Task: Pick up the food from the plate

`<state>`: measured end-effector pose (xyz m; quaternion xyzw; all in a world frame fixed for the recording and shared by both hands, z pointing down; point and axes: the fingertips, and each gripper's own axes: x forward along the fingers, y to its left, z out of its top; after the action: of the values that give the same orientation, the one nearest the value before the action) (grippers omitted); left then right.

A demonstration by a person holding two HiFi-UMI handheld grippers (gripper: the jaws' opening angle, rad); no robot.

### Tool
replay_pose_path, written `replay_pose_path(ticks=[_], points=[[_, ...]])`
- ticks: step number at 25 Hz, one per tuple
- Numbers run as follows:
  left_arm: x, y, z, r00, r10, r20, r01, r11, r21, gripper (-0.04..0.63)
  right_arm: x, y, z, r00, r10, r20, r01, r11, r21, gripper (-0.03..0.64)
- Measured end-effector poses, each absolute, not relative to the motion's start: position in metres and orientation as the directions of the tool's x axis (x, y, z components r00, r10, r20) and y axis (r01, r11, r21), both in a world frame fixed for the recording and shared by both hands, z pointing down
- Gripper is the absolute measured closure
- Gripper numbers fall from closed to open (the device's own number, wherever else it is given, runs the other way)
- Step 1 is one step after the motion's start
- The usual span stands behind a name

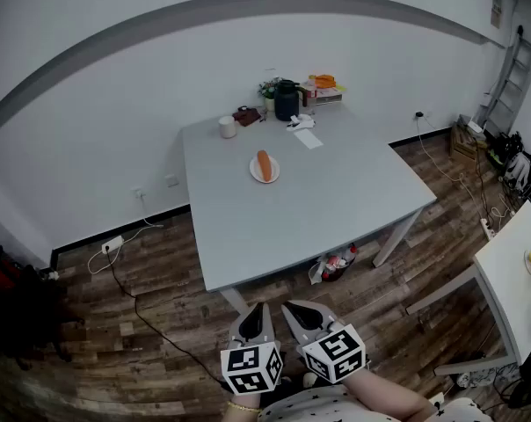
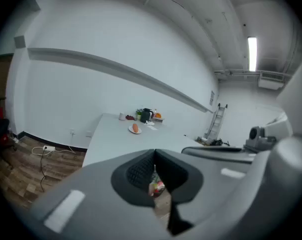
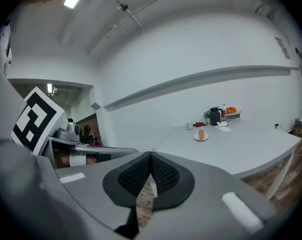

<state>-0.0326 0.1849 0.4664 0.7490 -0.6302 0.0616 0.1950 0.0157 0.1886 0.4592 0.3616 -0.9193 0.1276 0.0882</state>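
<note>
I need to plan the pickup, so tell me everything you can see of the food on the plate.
The food is one orange, elongated piece with rounded ends; its kind cannot be told. It lies flat across the middle of a white round plate on the grey table, toward its far side. Only the plate touches it.

a smooth orange, sausage-shaped piece of food (image 1: 264, 164) lies flat on a small round white plate (image 1: 254, 174). it is in one piece, with its long axis pointing toward the far edge of the large pale grey table (image 1: 292, 214). it covers the plate's middle, leaving white rim showing on either side. the plate sits level on the table, roughly midway across its width and nearer the far, wall-side edge than the near edge.
</note>
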Motion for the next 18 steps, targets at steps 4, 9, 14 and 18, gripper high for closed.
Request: replay_pose_path(ticks=[4,9,14,18], points=[[-0.049,0.186,0.473,0.188,-0.921,0.341,-0.968,-0.115,0.222,0.588,0.006,0.190,0.465,-0.722,-0.641,0.263,-0.688,0.707,-0.164,0.618],[-0.067,0.182,0.481,0.178,-0.920,0.349,-0.969,-0.103,0.223,0.588,-0.006,0.183,0.474,-0.721,-0.633,0.281,-0.687,0.706,-0.172,0.618],[-0.077,0.155,0.491,0.179,-0.913,0.366,-0.968,-0.097,0.231,0.588,-0.010,0.152,0.480,-0.710,-0.634,0.306,-0.697,0.696,-0.176,0.617],[-0.080,0.116,0.497,0.183,-0.911,0.369,-0.969,-0.105,0.222,0.588,-0.006,0.110,0.490,-0.691,-0.650,0.317,-0.717,0.672,-0.185,0.617]])
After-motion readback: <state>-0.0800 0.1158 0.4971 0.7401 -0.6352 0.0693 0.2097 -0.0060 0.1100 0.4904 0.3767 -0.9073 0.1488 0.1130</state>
